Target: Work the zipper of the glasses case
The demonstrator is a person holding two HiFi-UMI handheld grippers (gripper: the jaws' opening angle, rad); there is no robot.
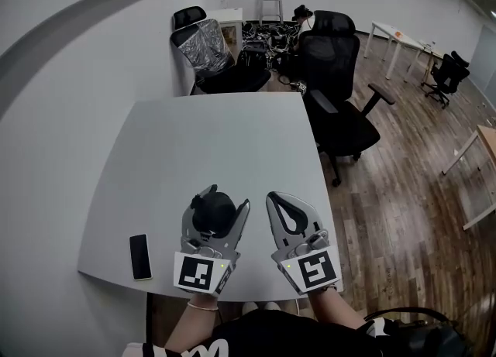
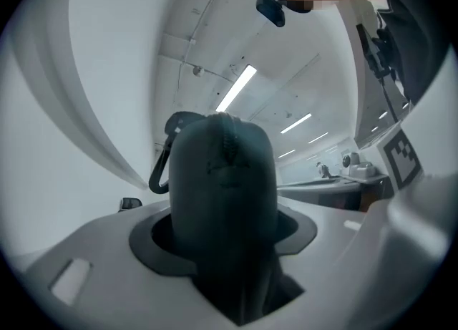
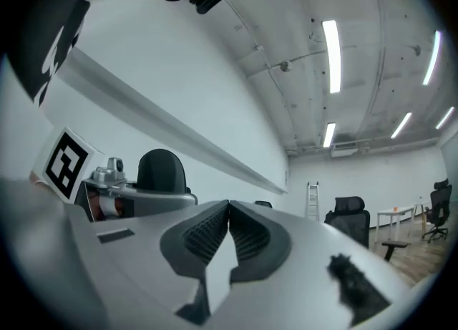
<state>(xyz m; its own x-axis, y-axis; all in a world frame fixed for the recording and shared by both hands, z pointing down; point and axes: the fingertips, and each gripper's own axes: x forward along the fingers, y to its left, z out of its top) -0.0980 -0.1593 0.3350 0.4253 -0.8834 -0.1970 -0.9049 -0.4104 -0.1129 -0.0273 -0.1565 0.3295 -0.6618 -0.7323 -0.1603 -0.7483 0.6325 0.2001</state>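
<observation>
Left gripper [image 1: 225,200] level, clamping case [image 1: 213,210] (carabiner [image 2: 159,171] attached)

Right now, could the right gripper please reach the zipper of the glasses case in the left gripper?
Probably yes: the right gripper hangs close beside the glasses case, nothing between them, and the zipper runs over its exposed end. Its shut jaws must open first.

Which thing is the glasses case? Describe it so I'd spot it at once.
Find the white table, then its near edge, where two grey claws are held side by side. The glasses case is the dark rounded pouch clamped in the left claw; the right claw is empty, and the phone lies flat.
</observation>
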